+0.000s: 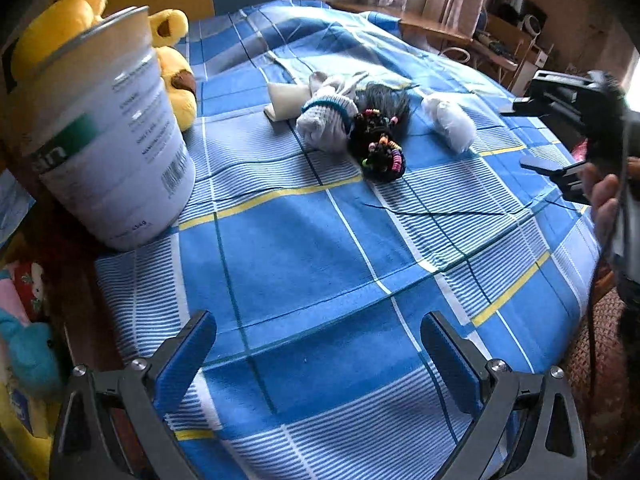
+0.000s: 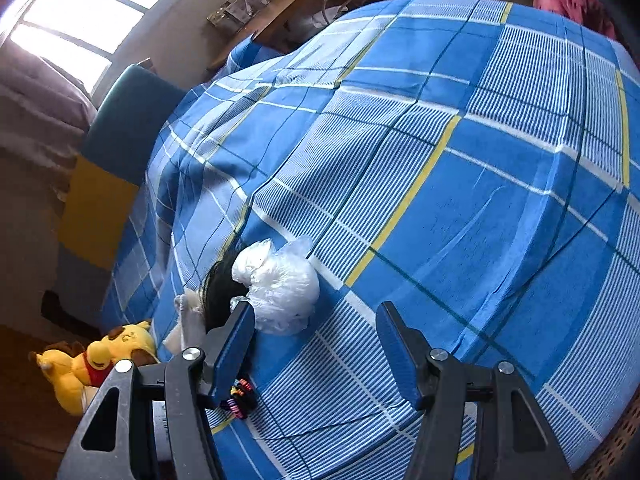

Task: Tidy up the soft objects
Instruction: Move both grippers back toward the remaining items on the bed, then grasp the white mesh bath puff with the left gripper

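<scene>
Crinkly white plastic bag lies on the blue checked bed just ahead of the right tongs, spread wide and empty like the left tongs, and it looks light, squashy, slippery — best pinched at its bunched top.

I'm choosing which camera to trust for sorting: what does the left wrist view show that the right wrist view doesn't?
Only the left wrist view shows the white tub, the rolled sock and the right claw from outside. Only the right wrist view shows the window. Both share the plaid bedsheet, white plastic bag, beaded hair ties and yellow plush bear.
</scene>
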`<action>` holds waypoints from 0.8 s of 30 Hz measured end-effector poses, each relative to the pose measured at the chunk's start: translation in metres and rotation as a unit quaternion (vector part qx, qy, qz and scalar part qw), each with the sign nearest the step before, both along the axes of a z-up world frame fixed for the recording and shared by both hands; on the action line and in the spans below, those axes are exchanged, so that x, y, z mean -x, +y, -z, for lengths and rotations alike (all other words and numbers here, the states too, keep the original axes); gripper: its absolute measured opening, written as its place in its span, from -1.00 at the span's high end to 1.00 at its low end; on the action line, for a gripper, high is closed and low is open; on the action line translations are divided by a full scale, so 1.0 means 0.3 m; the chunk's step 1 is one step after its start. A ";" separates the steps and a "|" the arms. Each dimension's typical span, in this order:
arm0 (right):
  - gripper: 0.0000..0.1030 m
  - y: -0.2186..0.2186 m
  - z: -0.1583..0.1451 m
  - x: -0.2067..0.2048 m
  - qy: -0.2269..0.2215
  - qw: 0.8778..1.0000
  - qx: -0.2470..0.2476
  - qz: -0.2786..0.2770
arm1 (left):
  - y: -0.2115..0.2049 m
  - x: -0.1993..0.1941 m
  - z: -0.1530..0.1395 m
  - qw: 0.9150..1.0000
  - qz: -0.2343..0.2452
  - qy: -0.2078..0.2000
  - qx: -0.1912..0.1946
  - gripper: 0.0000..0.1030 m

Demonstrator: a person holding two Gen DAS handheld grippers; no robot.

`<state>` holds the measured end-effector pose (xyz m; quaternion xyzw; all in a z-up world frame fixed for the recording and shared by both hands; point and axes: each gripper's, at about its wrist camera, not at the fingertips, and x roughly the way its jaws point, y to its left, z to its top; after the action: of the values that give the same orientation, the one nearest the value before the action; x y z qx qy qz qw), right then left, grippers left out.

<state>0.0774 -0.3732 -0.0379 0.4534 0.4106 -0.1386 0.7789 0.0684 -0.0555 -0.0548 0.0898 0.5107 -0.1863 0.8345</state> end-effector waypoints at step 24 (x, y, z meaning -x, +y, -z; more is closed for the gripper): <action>-0.25 -0.081 -0.069 0.082 -0.081 0.994 -0.044 0.057 | -0.623 -0.410 -0.033 0.993 0.101 -0.004 0.068 -0.68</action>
<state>0.0527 -0.3977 -0.0171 0.5194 0.3254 -0.1275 0.7799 0.1914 -0.2424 -0.0448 0.0847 0.4820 -0.3033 0.8176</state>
